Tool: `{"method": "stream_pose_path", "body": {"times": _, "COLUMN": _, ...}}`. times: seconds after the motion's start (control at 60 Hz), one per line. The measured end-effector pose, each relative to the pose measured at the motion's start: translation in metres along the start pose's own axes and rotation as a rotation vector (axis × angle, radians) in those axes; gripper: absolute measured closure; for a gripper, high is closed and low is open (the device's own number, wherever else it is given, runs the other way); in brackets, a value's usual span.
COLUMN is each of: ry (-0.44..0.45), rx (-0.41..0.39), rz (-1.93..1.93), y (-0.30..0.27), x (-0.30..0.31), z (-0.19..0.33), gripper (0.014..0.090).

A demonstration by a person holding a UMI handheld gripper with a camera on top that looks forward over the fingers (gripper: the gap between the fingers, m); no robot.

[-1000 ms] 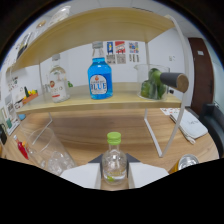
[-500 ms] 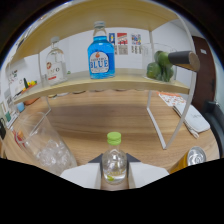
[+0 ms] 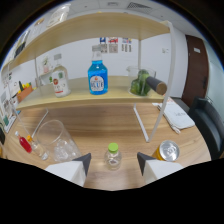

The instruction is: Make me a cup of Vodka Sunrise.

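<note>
Jaws released, flanking a small green-capped bottle [image 3: 113, 156] standing free on the counter [image 3: 110, 122] (clear cup [image 3: 54, 141] beside it, can [image 3: 167, 150] opposite, blue bottle [image 3: 97, 76] shelved beyond).

Green-capped bottle [image 3: 113, 156] blocks the gap between fingers — glass [image 3: 54, 140] and can [image 3: 168, 150] flank.

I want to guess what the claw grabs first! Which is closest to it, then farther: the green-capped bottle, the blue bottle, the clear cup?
1. Green-capped bottle: between the claw's open fingers.
2. Clear cup: on the table, ahead to the left.
3. Blue bottle: farthest, back on the shelf.
</note>
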Motion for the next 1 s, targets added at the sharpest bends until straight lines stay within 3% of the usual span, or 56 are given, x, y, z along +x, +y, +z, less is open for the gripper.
{"method": "stream_pose_path", "body": {"times": 0.4, "ry": 0.049, "rx": -0.031, "rz": -0.043, "y": -0.008, "x": -0.065, "z": -0.107, "gripper": 0.0188}}
{"method": "stream_pose_path", "body": {"times": 0.65, "ry": 0.03, "rx": -0.041, "rz": -0.076, "y": -0.003, "x": -0.102, "z": -0.12, "gripper": 0.0189}}
{"method": "stream_pose_path", "body": {"times": 1.0, "ry": 0.043, "rx": -0.054, "rz": -0.076, "y": -0.002, "x": -0.104, "z": -0.121, "gripper": 0.019}}
